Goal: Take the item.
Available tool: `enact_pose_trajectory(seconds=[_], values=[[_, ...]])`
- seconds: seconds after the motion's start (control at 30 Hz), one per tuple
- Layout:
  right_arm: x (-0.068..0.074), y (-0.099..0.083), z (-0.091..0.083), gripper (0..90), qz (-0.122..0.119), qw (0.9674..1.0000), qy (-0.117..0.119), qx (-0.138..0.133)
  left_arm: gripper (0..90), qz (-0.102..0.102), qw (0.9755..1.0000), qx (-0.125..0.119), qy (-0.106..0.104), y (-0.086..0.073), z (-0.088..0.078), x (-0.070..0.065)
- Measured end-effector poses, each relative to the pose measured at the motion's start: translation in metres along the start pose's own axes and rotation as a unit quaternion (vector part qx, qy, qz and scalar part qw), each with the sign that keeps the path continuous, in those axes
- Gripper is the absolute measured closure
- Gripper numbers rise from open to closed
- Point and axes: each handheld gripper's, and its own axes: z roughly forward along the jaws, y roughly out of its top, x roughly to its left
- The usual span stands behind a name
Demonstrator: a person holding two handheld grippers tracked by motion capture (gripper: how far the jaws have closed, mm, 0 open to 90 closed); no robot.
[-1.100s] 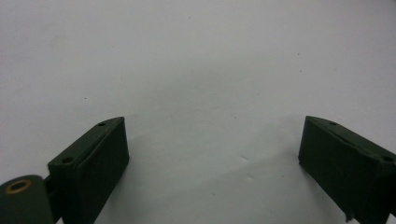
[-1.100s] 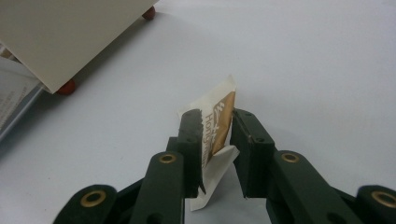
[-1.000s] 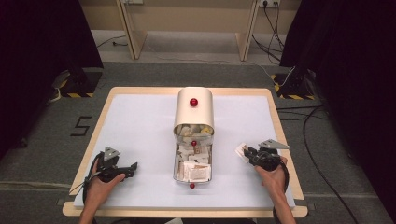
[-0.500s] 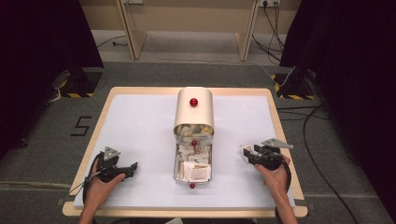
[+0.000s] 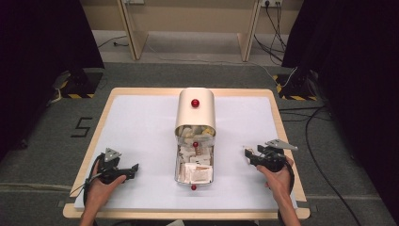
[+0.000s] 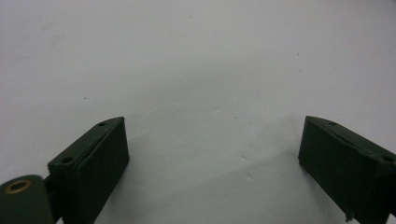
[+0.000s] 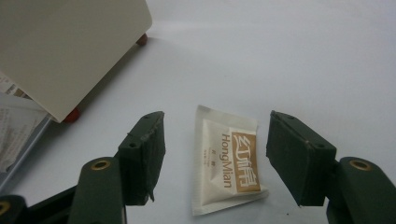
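Now sachet (image 7: 229, 163) flat on table between spread right tool (image 7: 215, 156) jaws, untouched.

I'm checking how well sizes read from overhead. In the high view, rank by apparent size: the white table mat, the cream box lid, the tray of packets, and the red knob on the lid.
1. White table mat
2. Cream box lid
3. Tray of packets, close to the lid in size
4. Red knob

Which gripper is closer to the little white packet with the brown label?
Right. The right gripper has its open jaws on either side of the packet, which lies flat on the white table. The left gripper is far across the table, beyond the box.
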Motion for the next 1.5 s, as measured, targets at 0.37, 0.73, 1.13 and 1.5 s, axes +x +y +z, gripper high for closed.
enact_pose_trajectory(seconds=[0.37, 0.73, 1.13, 1.5], values=[[0.008, 0.000, -0.004, 30.6, -0.004, 1.0000, 0.007, 0.004, 7.6, 0.000, 1.0000, 0.000, 0.000, 0.000, 0.000, 0.000], [0.020, -0.005, -0.008, 24.4, -0.003, 0.9998, 0.012, 0.013, 7.6, 0.000, 1.0000, 0.000, 0.000, 0.000, 0.000, 0.000], [0.035, -0.016, -0.019, 23.0, -0.018, 0.9993, 0.027, 0.020, 7.7, 0.000, 1.0000, 0.000, 0.000, 0.000, 0.000, 0.000], [0.046, -0.029, -0.029, 20.9, -0.035, 0.9983, 0.033, 0.033, 7.6, 0.000, 1.0000, 0.000, 0.000, 0.000, 0.000, 0.000]])
